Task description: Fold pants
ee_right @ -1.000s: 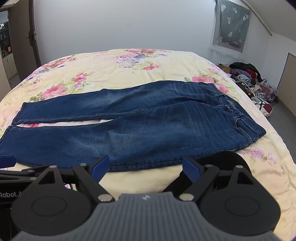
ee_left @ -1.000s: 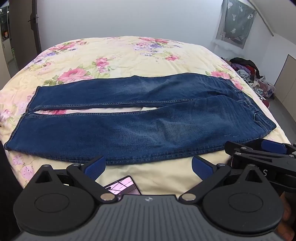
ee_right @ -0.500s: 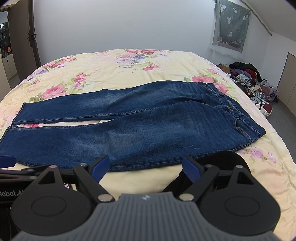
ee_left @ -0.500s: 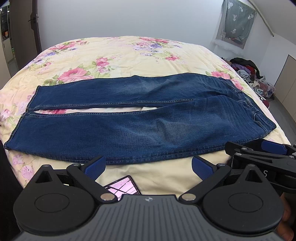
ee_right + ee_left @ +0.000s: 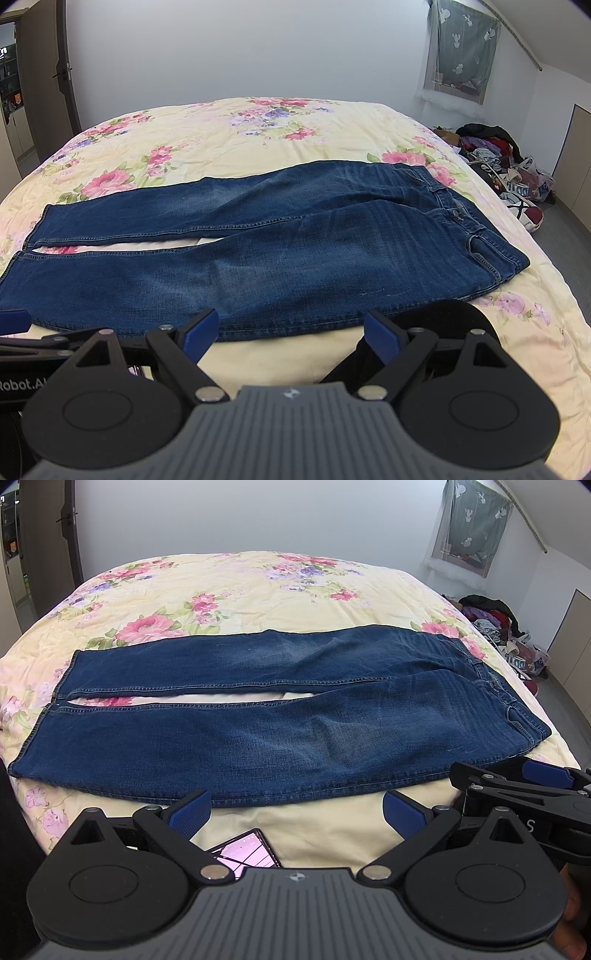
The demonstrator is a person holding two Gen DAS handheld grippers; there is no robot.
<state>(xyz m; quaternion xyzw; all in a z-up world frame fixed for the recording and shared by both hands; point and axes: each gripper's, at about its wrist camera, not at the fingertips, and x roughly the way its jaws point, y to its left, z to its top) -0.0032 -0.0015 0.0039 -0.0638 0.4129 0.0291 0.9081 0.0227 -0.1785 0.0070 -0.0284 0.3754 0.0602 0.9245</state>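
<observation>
Dark blue jeans (image 5: 280, 720) lie flat and unfolded across the floral bed, waistband to the right, leg hems to the left, with a narrow gap between the legs. They also show in the right wrist view (image 5: 266, 254). My left gripper (image 5: 297, 812) is open and empty, just short of the near leg's lower edge. My right gripper (image 5: 291, 334) is open and empty, at the same edge further right. The right gripper also shows at the right of the left wrist view (image 5: 517, 779).
The bed (image 5: 258, 587) has a cream floral cover. A phone (image 5: 245, 854) with a lit screen lies at the bed's near edge below my left gripper. A pile of clothes and bags (image 5: 502, 162) sits on the floor at the right. A door (image 5: 40, 85) stands at the far left.
</observation>
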